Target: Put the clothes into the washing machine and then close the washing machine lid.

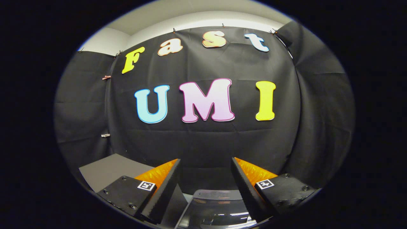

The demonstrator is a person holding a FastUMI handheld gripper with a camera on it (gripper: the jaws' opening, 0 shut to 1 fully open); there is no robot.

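Gripper view: gripper [206,163] fingers spread wide, grasping nothing; possibly washing machine lid [219,206] below.

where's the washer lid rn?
Gripper view: the glossy lid sits low between the open gripper fingers, below the black cloth wall.

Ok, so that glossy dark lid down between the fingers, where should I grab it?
The lid looks flat and thin, and its pale rounded edge lies across the gap below the fingers. Probably grip that edge: tip the open gripper down from above, one finger over it and one under. Whether it has a handle cannot be told.
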